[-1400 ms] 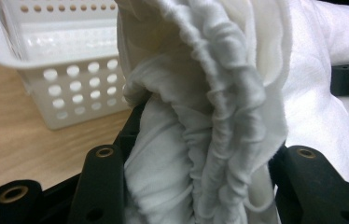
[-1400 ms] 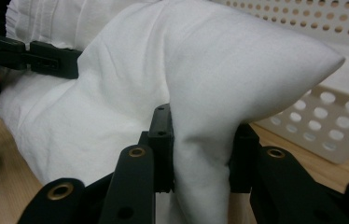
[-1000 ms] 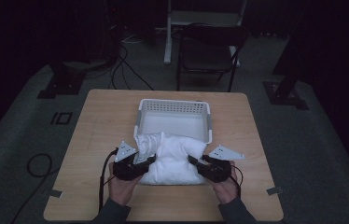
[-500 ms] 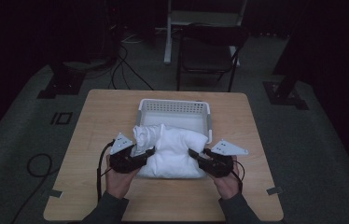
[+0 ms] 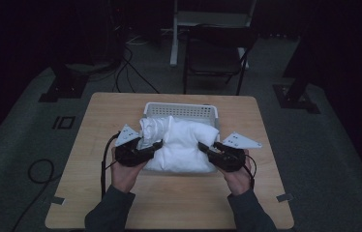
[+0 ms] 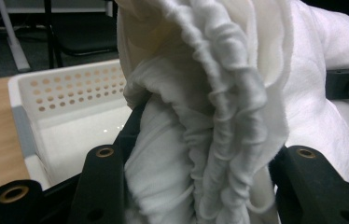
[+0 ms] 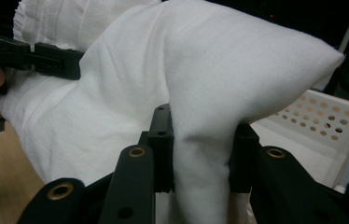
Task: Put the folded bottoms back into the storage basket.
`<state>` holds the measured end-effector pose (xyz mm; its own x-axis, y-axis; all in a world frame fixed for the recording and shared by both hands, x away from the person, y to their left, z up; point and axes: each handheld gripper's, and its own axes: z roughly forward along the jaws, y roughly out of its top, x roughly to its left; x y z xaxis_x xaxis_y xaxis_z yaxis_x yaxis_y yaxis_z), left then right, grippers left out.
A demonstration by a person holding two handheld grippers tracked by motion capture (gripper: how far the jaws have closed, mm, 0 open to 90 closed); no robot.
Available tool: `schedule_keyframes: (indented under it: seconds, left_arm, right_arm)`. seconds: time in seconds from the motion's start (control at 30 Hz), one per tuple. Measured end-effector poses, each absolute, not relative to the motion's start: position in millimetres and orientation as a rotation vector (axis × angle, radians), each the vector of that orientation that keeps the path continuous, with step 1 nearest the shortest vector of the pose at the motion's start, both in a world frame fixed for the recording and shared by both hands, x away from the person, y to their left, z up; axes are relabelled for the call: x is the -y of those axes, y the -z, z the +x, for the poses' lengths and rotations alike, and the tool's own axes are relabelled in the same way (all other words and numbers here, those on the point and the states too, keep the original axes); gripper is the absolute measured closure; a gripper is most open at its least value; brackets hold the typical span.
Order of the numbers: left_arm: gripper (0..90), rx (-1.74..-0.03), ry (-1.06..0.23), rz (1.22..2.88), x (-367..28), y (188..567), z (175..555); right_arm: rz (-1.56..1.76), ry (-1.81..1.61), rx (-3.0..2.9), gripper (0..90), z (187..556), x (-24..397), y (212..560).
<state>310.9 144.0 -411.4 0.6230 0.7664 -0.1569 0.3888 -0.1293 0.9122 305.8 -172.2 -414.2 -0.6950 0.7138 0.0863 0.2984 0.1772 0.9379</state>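
Pinching a white cloth [image 5: 184, 145], left tool [image 5: 151, 147] and right tool [image 5: 206, 149] hold it over the white basket [image 5: 179, 110].

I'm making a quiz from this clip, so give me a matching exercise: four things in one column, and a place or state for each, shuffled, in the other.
Things:
1. white cloth
2. white basket
3. left gripper
4. chair

Places or states:
A. on the floor beyond the table
B. on the table, perforated walls
C. held up by both grippers
D. jaws clamped on a gathered, ruffled edge

Pairs: 1-C, 2-B, 3-D, 4-A
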Motion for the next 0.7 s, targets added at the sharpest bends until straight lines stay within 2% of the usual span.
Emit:
schedule_keyframes:
  seconds: [0.7]
  left_arm:
    - [52.0, -0.971, -0.389, 1.714, -145.5, 400.7, 352.6]
  right_arm:
    - [0.99, -1.489, -2.064, 69.8, 343.0, 167.1, 396.2]
